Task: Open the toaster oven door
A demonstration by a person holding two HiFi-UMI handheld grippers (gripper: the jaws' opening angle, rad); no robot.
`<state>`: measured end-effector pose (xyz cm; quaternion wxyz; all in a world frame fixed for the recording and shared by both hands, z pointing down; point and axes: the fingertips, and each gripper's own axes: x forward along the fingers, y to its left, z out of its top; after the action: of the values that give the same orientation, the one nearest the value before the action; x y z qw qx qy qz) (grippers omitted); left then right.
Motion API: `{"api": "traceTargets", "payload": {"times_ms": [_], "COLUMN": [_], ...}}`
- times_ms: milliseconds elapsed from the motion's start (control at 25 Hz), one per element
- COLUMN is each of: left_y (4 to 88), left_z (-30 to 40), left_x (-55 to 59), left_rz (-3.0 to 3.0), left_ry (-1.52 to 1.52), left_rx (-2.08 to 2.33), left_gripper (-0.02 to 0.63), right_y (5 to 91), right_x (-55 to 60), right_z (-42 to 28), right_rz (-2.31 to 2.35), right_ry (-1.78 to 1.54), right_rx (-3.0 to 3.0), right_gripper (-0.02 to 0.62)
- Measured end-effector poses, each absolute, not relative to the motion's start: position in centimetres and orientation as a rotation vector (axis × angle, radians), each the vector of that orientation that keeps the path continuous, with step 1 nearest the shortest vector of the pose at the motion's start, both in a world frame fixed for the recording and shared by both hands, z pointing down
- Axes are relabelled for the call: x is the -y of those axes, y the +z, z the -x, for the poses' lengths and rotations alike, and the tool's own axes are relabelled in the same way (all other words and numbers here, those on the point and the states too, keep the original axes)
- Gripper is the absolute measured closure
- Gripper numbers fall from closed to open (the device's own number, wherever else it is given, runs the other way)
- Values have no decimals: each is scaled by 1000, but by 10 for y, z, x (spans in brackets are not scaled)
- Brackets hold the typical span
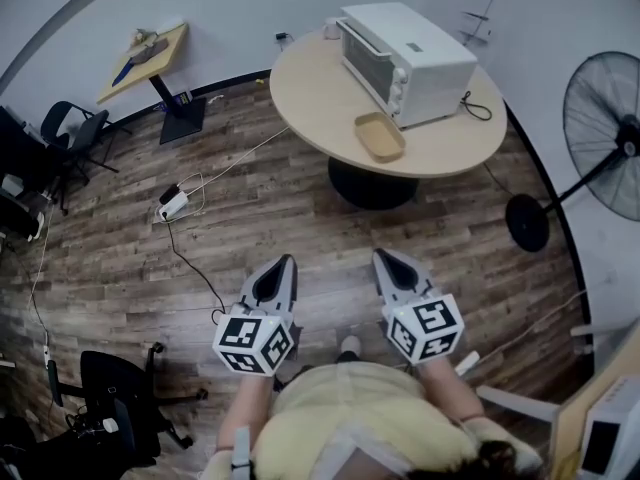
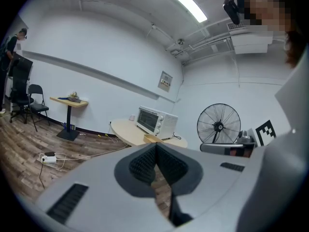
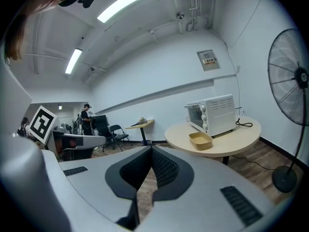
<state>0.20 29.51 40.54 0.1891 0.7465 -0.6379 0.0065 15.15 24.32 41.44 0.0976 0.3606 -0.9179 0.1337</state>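
Observation:
A white toaster oven point(image 1: 405, 60) stands on a round beige table point(image 1: 310, 98) far ahead, its glass door point(image 1: 362, 63) closed and facing left. It also shows small in the left gripper view as the toaster oven point(image 2: 155, 121) and in the right gripper view as the toaster oven point(image 3: 212, 114). My left gripper point(image 1: 286, 263) and right gripper point(image 1: 382, 257) hover side by side over the floor, well short of the table. Both are shut with nothing between the jaws.
A tan tray point(image 1: 379, 135) lies on the table in front of the oven. A standing fan point(image 1: 604, 138) is at the right, a small side table point(image 1: 148, 58) at the back left, office chairs point(image 1: 120, 398) on the left, and a power strip with cables point(image 1: 173, 204) on the wood floor.

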Motion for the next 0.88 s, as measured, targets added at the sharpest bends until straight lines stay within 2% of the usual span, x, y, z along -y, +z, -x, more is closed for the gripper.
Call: {"api": "traceTargets", "payload": {"times_ms": [360, 880], "left_y": [408, 413], "left_z": [-18, -2], "left_x": [-275, -220], "left_rz": [-2058, -2092], "left_ry": [1, -39], "left_rx": [1781, 1719], "left_gripper": [604, 604], "right_y": [423, 435], "right_x": [-225, -187], "right_z": [-161, -145], "right_rz": [-1049, -1091], "right_ry": [405, 397], "right_rx": [2733, 2676], "right_gripper": [592, 592]}}
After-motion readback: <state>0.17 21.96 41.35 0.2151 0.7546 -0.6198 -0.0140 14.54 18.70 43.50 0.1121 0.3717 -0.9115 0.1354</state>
